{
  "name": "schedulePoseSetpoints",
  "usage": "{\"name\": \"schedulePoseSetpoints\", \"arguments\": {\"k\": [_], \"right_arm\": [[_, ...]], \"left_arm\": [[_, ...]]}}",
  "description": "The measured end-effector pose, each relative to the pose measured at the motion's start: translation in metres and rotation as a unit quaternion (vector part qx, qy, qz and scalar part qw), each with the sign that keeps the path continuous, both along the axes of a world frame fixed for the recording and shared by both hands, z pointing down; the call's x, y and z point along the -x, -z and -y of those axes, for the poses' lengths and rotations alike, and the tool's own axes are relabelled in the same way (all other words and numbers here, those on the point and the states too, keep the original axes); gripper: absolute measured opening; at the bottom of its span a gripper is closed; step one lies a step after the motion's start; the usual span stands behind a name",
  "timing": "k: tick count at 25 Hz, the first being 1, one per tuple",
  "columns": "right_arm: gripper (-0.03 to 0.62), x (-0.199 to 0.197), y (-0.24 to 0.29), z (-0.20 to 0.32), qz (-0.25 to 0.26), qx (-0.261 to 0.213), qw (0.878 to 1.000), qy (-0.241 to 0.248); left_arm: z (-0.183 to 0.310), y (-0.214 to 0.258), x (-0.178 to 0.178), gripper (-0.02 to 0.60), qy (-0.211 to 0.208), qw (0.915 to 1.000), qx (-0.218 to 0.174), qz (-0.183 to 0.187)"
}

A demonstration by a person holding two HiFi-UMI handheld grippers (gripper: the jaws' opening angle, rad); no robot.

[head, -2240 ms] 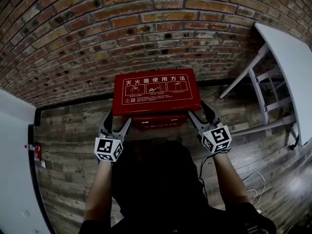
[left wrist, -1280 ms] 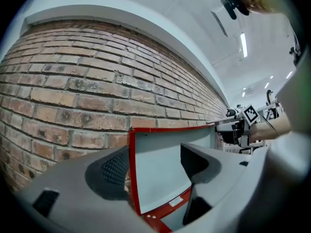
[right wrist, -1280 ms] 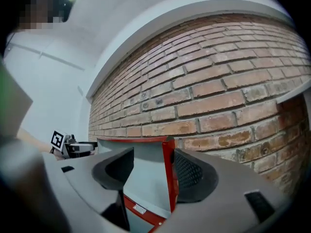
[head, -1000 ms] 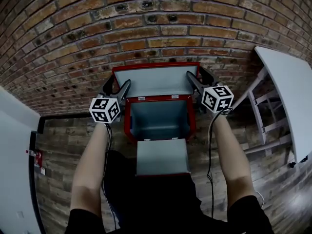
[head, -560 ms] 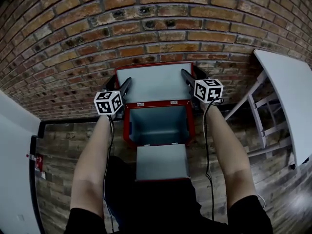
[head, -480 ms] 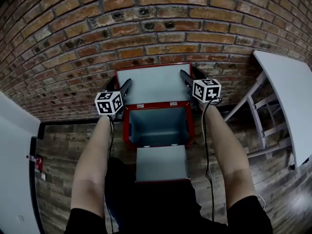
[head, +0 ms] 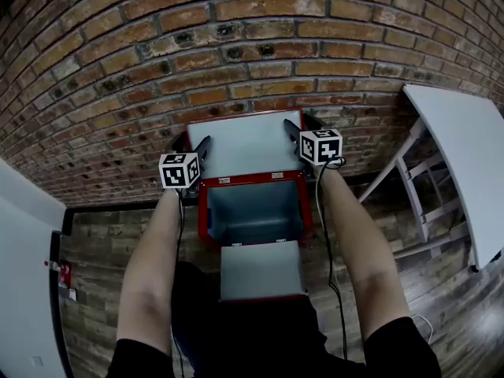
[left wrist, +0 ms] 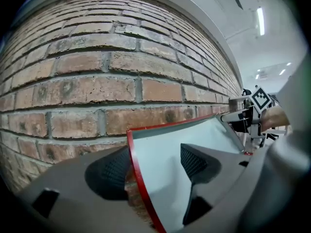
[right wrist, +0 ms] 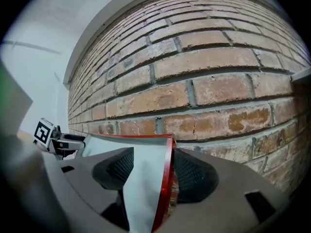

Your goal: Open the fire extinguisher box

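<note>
Against the brick wall (head: 236, 46) at 12 o'clock, your left gripper (head: 191, 144) and right gripper (head: 299, 124) pinch the raised lid (head: 246, 144) of the red metal fire extinguisher box (head: 202, 211); slackening either could drop it.

The box (head: 201, 211) is red outside and pale blue-grey inside, and its raised lid (head: 244, 142) is the same pale grey with a red rim. Behind the box the wall (head: 236, 46) is red-brown brick with grey mortar; the floor (head: 102, 235) around it is grey-brown planks. The left gripper (head: 194, 142) and right gripper (head: 301, 126) have grey jaws, black mesh pads and black-and-white checked cubes.
</note>
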State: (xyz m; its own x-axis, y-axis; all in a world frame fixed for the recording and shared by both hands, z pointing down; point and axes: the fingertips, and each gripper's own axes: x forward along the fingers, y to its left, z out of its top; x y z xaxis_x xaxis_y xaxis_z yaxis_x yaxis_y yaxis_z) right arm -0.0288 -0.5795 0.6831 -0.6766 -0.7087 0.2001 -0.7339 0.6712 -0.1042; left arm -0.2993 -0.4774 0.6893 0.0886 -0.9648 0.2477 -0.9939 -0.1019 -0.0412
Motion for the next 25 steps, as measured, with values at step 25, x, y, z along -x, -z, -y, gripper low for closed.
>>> {"name": "schedulePoseSetpoints", "arguments": {"k": [25], "right_arm": [[0.138, -0.113, -0.246, -0.363, -0.103, 0.263, 0.959, 0.001]], "left_arm": [[-0.320, -0.184, -0.141, 0.316, -0.007, 0.9761, 0.190, -0.106]]}}
